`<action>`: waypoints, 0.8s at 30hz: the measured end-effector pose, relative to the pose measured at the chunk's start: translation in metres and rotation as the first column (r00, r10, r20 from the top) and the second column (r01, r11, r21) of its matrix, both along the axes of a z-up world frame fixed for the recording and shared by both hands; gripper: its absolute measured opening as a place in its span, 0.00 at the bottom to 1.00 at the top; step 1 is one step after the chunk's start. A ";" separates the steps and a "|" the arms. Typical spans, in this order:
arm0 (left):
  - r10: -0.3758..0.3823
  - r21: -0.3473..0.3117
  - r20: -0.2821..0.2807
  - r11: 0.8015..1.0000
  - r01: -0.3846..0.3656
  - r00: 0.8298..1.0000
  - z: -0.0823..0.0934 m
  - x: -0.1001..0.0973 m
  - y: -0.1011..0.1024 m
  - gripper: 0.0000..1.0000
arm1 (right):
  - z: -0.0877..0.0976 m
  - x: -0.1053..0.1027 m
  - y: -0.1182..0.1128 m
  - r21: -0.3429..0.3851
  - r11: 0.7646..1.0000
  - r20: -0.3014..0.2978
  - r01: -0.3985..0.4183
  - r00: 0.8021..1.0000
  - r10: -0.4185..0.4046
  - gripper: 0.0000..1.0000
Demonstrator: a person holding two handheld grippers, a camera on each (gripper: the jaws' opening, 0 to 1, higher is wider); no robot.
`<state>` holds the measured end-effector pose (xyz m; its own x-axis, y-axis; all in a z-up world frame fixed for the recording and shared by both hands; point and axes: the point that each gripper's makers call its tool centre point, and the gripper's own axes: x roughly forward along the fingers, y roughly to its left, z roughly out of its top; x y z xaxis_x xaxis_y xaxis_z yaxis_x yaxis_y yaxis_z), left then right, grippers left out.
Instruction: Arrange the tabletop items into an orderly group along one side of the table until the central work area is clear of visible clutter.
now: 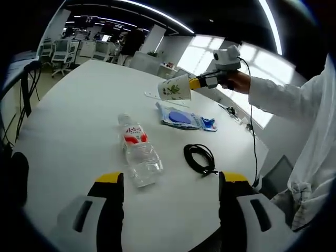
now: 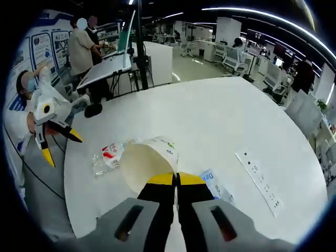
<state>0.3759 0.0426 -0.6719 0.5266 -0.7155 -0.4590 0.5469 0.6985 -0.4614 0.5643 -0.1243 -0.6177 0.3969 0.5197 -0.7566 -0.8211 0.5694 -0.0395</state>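
above the round white table [image 1: 68,105], the right gripper [image 1: 202,81] holds a paper cup [image 1: 175,87] clear of the surface, the cup lying on its side with a green leaf print on its wall. seen from the right gripper view, that gripper [image 2: 175,180] has its yellow-tipped jaws pressed almost together on the rim of the paper cup [image 2: 147,163], whose open mouth faces the camera.

on the table below, a clear plastic water bottle [image 1: 139,149] with a red label lies on its side. just beyond it sits a blue packet [image 1: 184,118], and near the bottle a coiled black cable [image 1: 200,157]. a flat white strip [image 2: 260,181] lies apart from these, towards the far side.

the left gripper [image 1: 170,186] hovers low over the near edge with its jaws spread wide and nothing between them; the bottle lies just ahead of its left jaw. the same gripper [image 2: 58,139] appears in the right gripper view, yellow tips parted, close to the bottle [image 2: 107,155]. a white sleeve [image 1: 286,100] reaches along behind the right gripper.
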 end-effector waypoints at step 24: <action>0.024 -0.021 -0.007 1.000 -0.024 1.000 -0.010 0.006 -0.001 0.74 | -0.046 0.044 0.000 -0.299 0.891 -0.252 -0.341 0.929 0.271 0.00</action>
<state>0.3819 0.0414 -0.6822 0.5407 -0.7122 -0.4477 0.5272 0.7016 -0.4793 0.6087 -0.1247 -0.6635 0.0831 0.2953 -0.9518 -0.9627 0.2706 -0.0001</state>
